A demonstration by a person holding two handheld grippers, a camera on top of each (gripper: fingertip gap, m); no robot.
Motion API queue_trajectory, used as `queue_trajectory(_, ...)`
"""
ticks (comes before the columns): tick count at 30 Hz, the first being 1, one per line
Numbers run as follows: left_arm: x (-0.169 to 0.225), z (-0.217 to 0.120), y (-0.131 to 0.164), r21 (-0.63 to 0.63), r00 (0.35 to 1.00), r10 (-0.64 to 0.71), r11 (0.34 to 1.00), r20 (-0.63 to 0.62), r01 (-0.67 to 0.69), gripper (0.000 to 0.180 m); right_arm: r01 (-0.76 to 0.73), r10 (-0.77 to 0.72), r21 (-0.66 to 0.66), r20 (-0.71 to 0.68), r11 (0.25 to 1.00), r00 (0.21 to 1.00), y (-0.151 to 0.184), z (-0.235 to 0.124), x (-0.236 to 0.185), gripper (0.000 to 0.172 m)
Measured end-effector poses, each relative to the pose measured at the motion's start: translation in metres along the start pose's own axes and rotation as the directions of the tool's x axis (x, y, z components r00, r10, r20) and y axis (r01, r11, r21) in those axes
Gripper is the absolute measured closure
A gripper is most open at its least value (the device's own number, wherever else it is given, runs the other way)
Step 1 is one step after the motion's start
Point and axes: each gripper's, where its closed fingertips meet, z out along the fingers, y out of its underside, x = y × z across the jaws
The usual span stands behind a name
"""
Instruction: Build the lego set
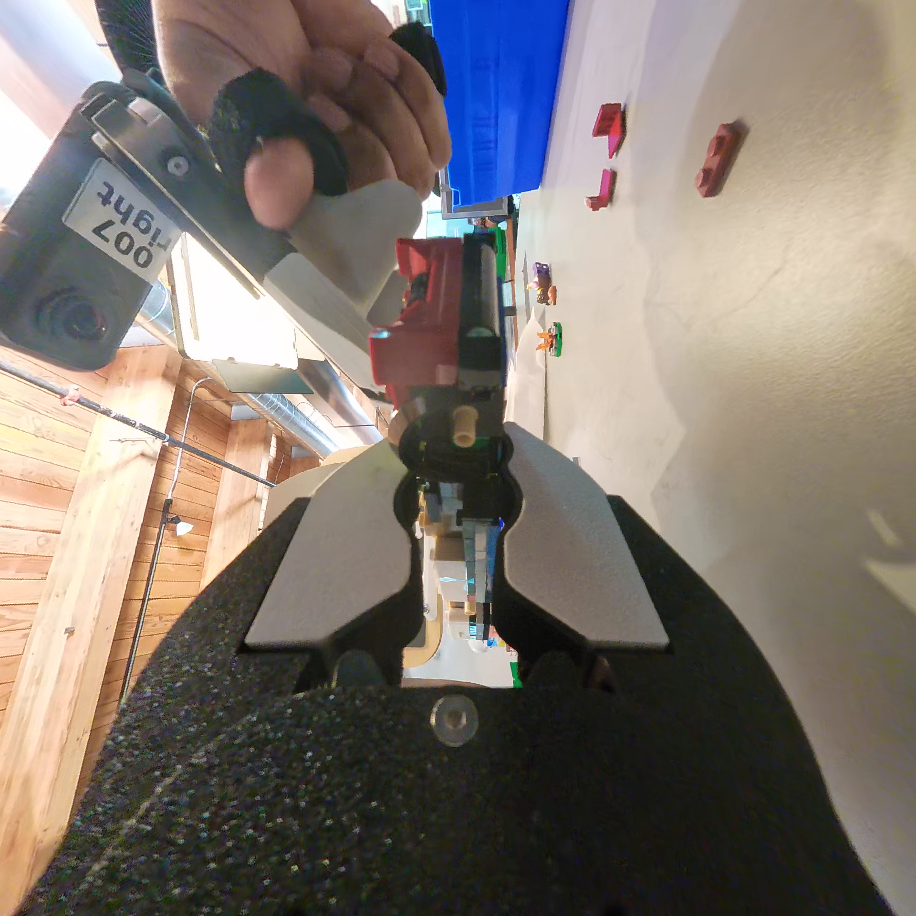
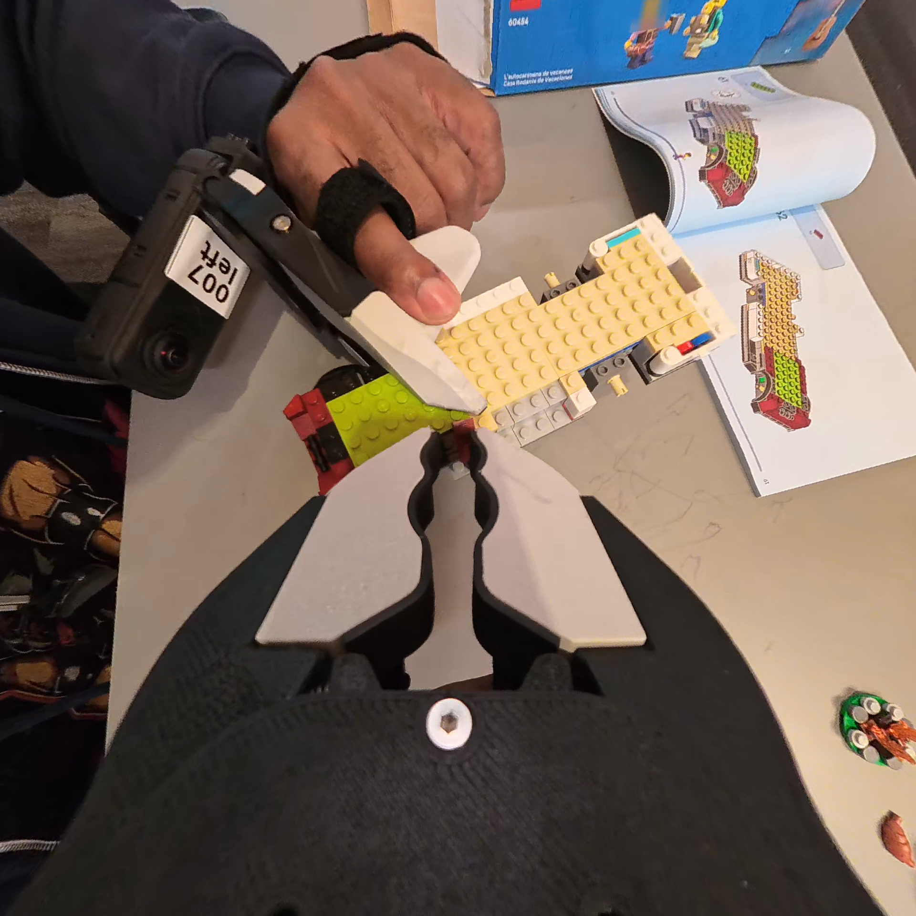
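Brick vehicle (image 2: 570, 327) part-built, clamped in left gripper (image 1: 453, 448); right gripper (image 2: 458, 441) astride dark red brick (image 2: 465, 430), contact unclear; loose red pieces (image 1: 607, 126) on table (image 2: 644, 570).

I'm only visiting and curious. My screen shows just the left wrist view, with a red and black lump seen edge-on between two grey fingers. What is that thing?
Observer: The right wrist view shows it from above. It is a toy brick model with a broad tan studded top and a lime green plate at one end.
Operator: How does the left tool hold it?
Observer: One finger of the left tool lies flat across that studded top, near where the tan meets the green.
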Motion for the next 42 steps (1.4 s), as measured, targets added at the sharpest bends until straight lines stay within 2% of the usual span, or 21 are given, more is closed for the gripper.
queue_trajectory(8, -0.006, -0.001, -0.005, 0.030, 1.000, -0.016, 0.999, 0.025, 0.016, 0.153, 0.057, -0.060, 0.062, 0.055, 0.996, 0.997, -0.004, -0.004, -0.005, 0.162)
queue_trajectory(13, -0.009, -0.003, -0.011, 0.058, 0.999, -0.030, 0.998, 0.037, 0.028, 0.153, 0.170, -0.178, 0.113, 0.069, 0.979, 0.982, -0.004, -0.007, -0.008, 0.166)
queue_trajectory(26, -0.014, -0.013, -0.031, 0.182, 0.993, -0.114, 0.977, 0.022, 0.108, 0.152, 0.526, -0.537, 0.209, -0.001, 0.824, 0.843, -0.007, -0.013, -0.028, 0.167)
queue_trajectory(33, -0.017, -0.016, -0.040, 0.218, 0.993, -0.114, 0.970, 0.032, 0.104, 0.153, 0.573, -0.603, 0.272, 0.037, 0.774, 0.797, -0.007, -0.017, -0.038, 0.168)
queue_trajectory(42, -0.021, -0.023, -0.054, 0.266, 0.988, -0.151, 0.954, 0.020, 0.140, 0.153, 0.571, -0.634, 0.350, 0.096, 0.743, 0.767, -0.007, -0.023, -0.049, 0.169)
